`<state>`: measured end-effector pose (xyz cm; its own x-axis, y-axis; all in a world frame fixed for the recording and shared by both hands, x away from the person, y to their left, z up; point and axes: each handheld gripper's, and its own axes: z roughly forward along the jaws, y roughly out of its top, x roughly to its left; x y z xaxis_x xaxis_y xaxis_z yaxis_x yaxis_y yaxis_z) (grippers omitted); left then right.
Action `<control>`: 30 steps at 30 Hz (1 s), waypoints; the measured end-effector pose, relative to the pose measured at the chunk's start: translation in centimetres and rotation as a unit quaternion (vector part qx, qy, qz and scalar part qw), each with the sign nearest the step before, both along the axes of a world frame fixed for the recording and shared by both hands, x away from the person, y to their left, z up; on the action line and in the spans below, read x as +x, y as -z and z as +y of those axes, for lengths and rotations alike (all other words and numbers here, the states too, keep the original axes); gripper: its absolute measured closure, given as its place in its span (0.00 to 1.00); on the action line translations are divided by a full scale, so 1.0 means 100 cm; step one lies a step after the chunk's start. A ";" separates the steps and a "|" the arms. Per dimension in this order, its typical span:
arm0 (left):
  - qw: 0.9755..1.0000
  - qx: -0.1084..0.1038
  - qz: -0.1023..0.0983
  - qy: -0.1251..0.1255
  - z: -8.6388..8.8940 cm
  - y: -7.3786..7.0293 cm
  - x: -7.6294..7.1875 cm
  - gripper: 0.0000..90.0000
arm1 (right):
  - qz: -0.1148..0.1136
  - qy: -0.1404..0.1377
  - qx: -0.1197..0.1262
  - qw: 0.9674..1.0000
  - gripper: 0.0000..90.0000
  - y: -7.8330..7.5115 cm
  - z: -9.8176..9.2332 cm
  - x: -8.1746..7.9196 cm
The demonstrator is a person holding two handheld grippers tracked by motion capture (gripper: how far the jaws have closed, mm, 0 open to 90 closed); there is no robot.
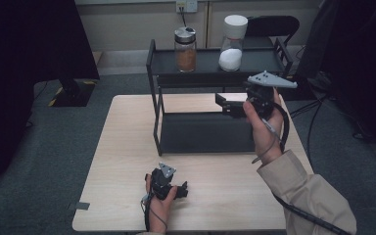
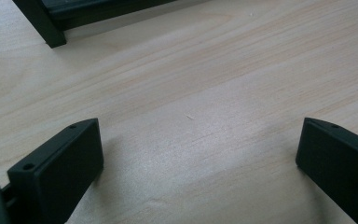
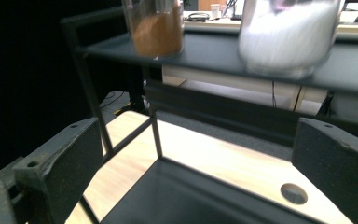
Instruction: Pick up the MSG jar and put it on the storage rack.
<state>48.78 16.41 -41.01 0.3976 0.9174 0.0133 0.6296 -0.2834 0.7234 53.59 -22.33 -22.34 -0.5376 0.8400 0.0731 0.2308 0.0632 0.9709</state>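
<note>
The left gripper [image 1: 182, 190] is lying spread and empty on the table [image 1: 127, 147]. The right gripper [image 1: 223, 104] is hovering spread beside the black rack [image 1: 205, 132] carrying 2 jars.

No text, label, brand, number or sign can be read anywhere. The glass jar of brown powder [image 1: 185, 49] and the white-capped jar of white grains [image 1: 233, 43] on the black metal shelf rack [image 1: 210, 66] carry no legible labels, and the pale wooden table [image 1: 127, 161] bears no markings.
</note>
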 end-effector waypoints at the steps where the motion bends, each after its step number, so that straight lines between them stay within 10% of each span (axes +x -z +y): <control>1: 1.000 0.000 0.000 0.000 0.000 0.000 0.000 0.00 | 0.000 0.001 -0.001 1.000 0.01 0.005 0.000 -0.002; 30: 1.000 0.000 0.000 0.000 0.000 0.000 0.000 0.00 | 0.075 -0.045 -0.022 0.996 0.00 0.148 -0.015 -0.019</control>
